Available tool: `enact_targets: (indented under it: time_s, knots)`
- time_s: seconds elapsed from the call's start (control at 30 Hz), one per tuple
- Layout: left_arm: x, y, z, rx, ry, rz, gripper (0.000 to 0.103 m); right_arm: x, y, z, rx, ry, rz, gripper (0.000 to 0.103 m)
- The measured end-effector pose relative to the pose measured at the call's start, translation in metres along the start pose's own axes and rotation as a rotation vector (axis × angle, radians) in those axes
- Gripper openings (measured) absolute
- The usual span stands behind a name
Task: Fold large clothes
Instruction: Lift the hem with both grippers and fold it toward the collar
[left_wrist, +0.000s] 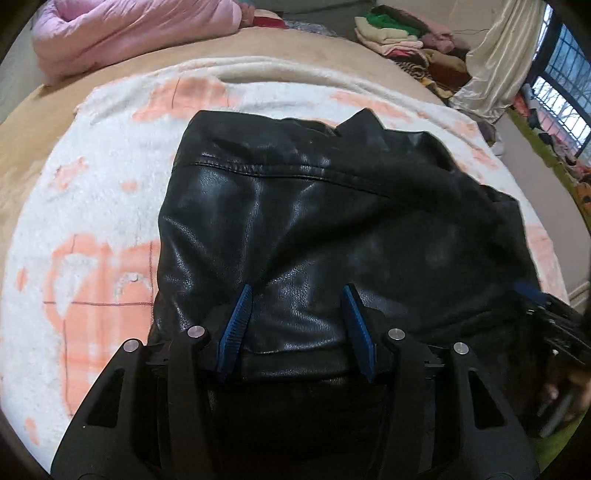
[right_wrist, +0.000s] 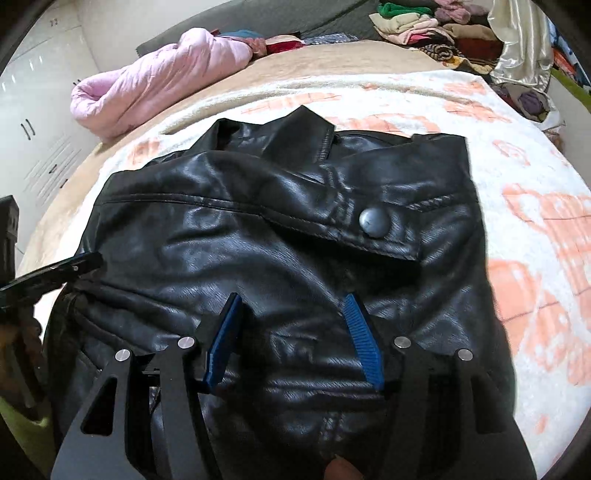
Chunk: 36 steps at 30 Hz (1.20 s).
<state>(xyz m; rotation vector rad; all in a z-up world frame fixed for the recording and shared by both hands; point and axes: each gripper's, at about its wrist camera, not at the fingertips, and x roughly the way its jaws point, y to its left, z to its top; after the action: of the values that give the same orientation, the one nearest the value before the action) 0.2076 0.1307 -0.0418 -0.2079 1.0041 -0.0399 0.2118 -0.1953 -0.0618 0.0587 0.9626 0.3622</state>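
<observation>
Black leather jacket (right_wrist: 280, 236) folded on blanket (right_wrist: 535, 229), collar pointing away, both claws spread

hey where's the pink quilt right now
The pink quilt lies rolled up at the far left of the bed in both wrist views, on the tan sheet beyond the white-and-orange blanket holding the black leather jacket.

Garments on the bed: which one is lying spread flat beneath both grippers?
The black leather jacket, lying on the white-and-orange blanket; the pink padded coat lies bunched at the far edge.
</observation>
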Motion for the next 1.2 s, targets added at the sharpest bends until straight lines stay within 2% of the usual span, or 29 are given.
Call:
enact_targets:
  time_s: [0.03,0.13,0.2,0.27,0.33,0.43,0.57,0.63,0.8,0.87,0.97,1.1,1.2]
  knots:
    - [-0.003,0.0,0.0,0.007,-0.003,0.007,0.043,-0.005,0.0,0.001,0.005,-0.007,0.002,0.057]
    - [-0.004,-0.001,0.0,0.015,-0.006,0.008,0.043,-0.032,-0.001,0.008,0.023,-0.11,0.046,0.057]
    - [-0.003,-0.001,0.001,0.006,-0.005,0.004,0.043,-0.041,-0.001,0.018,0.033,-0.159,0.045,0.056]
    - [-0.003,-0.001,0.001,0.01,-0.004,0.006,0.043,-0.046,0.001,0.033,0.037,-0.19,0.044,0.048]
    - [-0.005,-0.001,0.004,0.015,-0.004,0.009,0.043,-0.043,0.006,0.049,0.017,-0.2,0.043,0.044]
    - [-0.005,-0.002,0.004,0.023,-0.001,0.01,0.044,-0.022,0.005,0.066,0.007,-0.159,0.015,0.03]
    - [-0.005,-0.003,0.003,0.03,0.003,0.011,0.044,0.022,-0.005,0.07,0.026,-0.019,-0.06,0.023]
    - [-0.005,-0.003,0.004,0.031,0.004,0.011,0.045,0.041,-0.01,0.067,0.032,0.025,-0.054,0.023]
    - [-0.005,-0.007,0.004,0.051,0.001,0.017,0.047,0.049,-0.016,0.062,0.045,0.019,-0.032,0.023]
    - [-0.007,-0.01,0.004,0.065,-0.008,0.01,0.054,0.037,-0.013,0.059,0.049,-0.009,-0.027,0.024]
    - [-0.02,-0.02,0.004,0.109,-0.047,0.026,0.055,0.01,-0.009,0.053,0.064,-0.071,0.022,0.027]
    - [-0.039,-0.035,0.001,0.137,-0.086,-0.046,0.062,-0.018,0.003,0.039,0.025,-0.126,0.046,0.031]
    - [-0.042,-0.048,-0.006,0.176,-0.086,-0.055,0.063,-0.027,0.008,0.031,0.011,-0.135,0.055,0.035]
